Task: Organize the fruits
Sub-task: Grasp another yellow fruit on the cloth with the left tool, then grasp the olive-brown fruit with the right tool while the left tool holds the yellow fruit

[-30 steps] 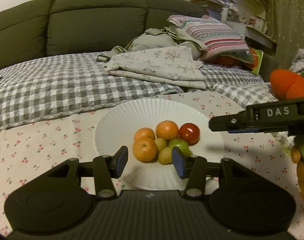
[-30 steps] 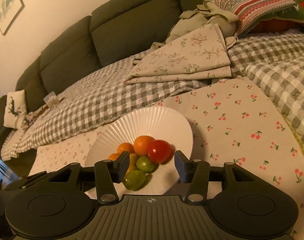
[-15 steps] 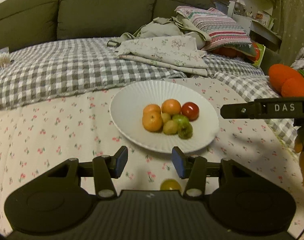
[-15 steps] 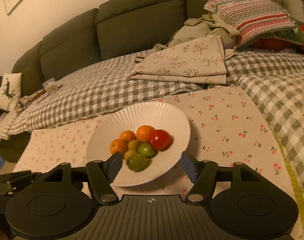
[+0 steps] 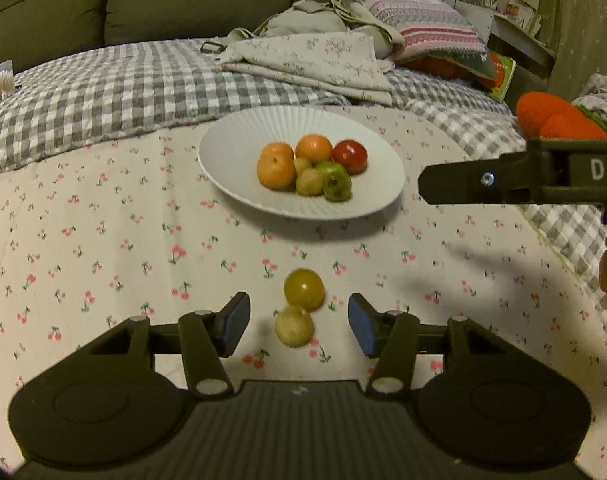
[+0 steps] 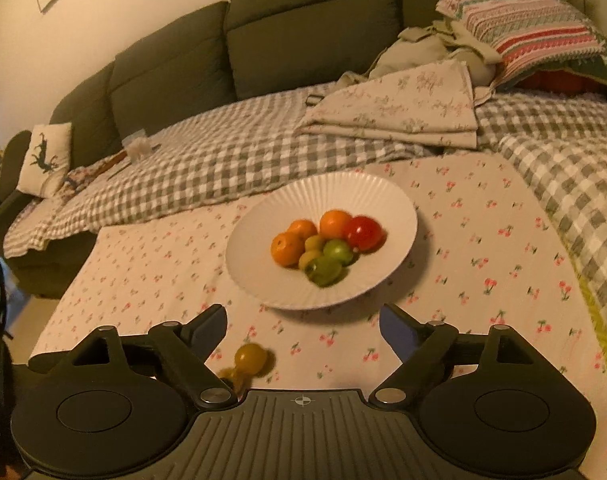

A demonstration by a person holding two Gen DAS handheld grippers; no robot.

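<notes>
Two yellow-green fruits (image 5: 299, 310) lie touching on the cherry-print cloth (image 5: 103, 240), loose, just ahead of the left tool (image 5: 299, 322) and between its blue pads. White plate (image 5: 239, 184) farther ahead already holds seven: three oranges, a red one, greens. Judged mostly done, two left to plate. Left tool empty, jaws spread, low, aimed at the pair. Right tool (image 6: 303, 326) spread wide, empty, plate ahead, loose fruits toward its left finger.
</notes>
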